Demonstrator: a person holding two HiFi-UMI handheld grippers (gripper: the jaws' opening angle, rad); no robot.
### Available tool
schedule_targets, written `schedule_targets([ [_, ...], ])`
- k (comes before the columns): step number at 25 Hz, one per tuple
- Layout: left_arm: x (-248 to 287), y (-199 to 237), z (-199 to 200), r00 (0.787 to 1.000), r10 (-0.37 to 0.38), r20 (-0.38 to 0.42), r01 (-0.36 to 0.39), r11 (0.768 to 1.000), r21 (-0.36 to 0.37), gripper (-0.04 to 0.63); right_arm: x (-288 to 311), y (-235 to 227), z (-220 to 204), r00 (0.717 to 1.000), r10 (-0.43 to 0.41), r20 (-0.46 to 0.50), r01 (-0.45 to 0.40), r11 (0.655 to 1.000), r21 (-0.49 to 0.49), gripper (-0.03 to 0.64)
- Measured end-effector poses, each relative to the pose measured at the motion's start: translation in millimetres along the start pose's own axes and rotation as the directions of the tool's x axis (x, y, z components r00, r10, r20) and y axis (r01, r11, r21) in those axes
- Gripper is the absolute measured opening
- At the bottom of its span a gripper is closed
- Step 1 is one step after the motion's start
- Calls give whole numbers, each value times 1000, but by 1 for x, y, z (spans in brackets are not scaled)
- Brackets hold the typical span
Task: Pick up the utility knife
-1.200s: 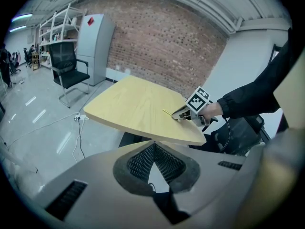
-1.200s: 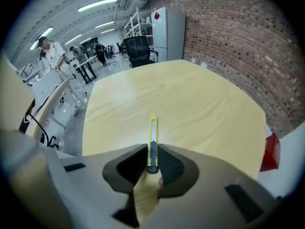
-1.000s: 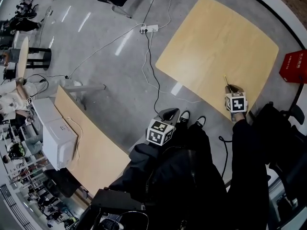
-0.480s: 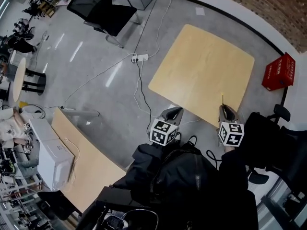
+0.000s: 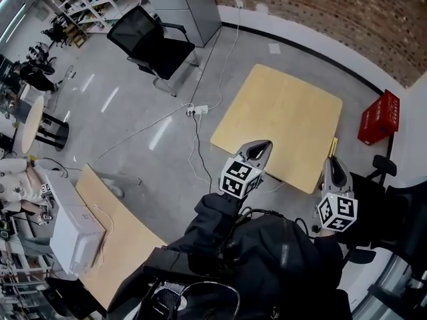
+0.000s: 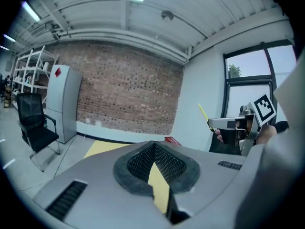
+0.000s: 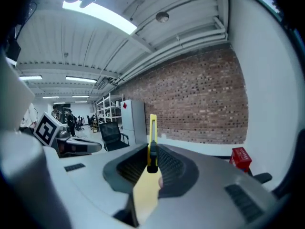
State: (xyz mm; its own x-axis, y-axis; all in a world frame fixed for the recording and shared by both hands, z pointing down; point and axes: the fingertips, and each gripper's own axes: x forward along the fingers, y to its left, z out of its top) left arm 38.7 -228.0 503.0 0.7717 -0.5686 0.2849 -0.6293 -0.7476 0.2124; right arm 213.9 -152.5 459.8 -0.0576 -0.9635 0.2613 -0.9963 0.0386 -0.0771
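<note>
While the right tongs point(image 5: 331, 161) clamp the yellow utility knife point(image 5: 333, 145) between their pads, the left tongs point(image 5: 265, 143) are closed at the tips with nothing in them. In the right gripper view the utility knife point(image 7: 152, 136) stands on edge in the middle of the right tongs point(image 7: 151, 152), its black slider level with the pads and its yellow body reaching past the tips. From the head view the knife is held in the air, clear of the worktop point(image 5: 280, 115), and juts towards the far side by the worktop's near right corner. The left tongs hang over the worktop's near edge, to the left of the right tongs and well apart from them. Through the left gripper view, a sliver of the yellow worktop shows behind the meeting jaws of the left tongs point(image 6: 153, 146), and the right tongs point(image 6: 228, 124) appear at the right with the knife point(image 6: 203, 112) slanting up from them. A red crate point(image 5: 378, 117) sits on the floor right of the worktop, near the brick wall point(image 5: 320, 12). A black chair point(image 5: 150, 42) stands far left, and a power strip point(image 5: 197, 110) lies on the floor left of the worktop.
</note>
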Motion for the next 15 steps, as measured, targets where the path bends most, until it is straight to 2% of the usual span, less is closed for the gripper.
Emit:
schedule_targets([
  [6, -8, -6, 47, 995, 7, 102, -13, 998, 56, 2, -29, 1, 51, 992, 5, 128, 0, 999, -42, 69],
  [15, -36, -7, 85, 980, 36, 195, -56, 994, 98, 2, -49, 19, 87, 968, 35, 248, -9, 995, -104, 69],
])
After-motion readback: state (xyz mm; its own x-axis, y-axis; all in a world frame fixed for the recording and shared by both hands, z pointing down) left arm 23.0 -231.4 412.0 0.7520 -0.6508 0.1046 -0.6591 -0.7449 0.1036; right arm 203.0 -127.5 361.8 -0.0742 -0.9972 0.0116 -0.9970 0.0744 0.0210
